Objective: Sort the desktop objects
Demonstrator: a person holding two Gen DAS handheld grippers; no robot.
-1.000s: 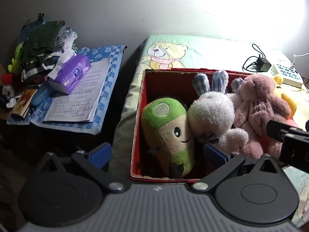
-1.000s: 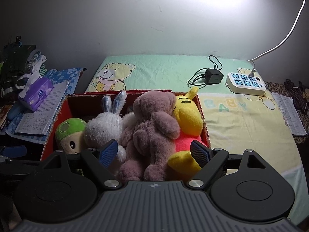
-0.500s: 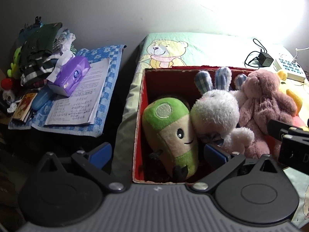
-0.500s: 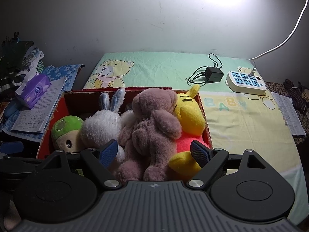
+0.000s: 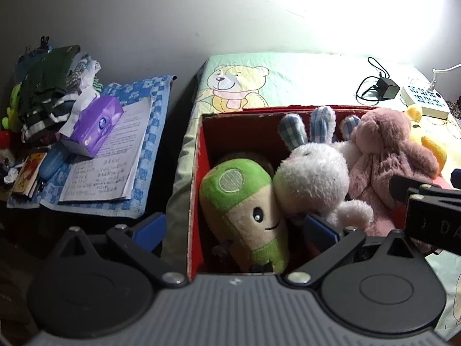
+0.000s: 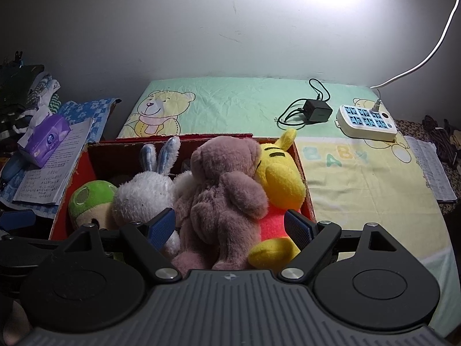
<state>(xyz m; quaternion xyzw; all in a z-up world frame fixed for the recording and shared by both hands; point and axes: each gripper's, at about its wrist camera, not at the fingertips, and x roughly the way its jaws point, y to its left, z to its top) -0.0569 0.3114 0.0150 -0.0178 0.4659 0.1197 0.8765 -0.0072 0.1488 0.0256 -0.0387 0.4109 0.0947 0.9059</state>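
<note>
A red box (image 5: 198,155) (image 6: 75,173) on the green bear-print cloth holds several plush toys: a green mushroom toy (image 5: 247,201) (image 6: 89,199), a white rabbit (image 5: 311,176) (image 6: 144,196), a pink bear (image 5: 386,150) (image 6: 227,184) and a yellow toy (image 6: 279,173). My left gripper (image 5: 234,229) is open, straddling the box's left wall near the green toy. My right gripper (image 6: 230,226) is open with nothing held, just in front of the pink bear. The right gripper's body shows at the right edge of the left wrist view.
A black charger (image 6: 315,111) with its cable and a white power strip (image 6: 366,122) lie at the back right. To the left, a blue checked cloth (image 5: 155,109) carries papers (image 5: 109,158), a purple tissue pack (image 5: 95,124) and piled clothes (image 5: 46,92).
Both views have shifted slightly: the box and toys sit a little lower and to the right in the left view. Both grippers stay open and the toys have not moved.
</note>
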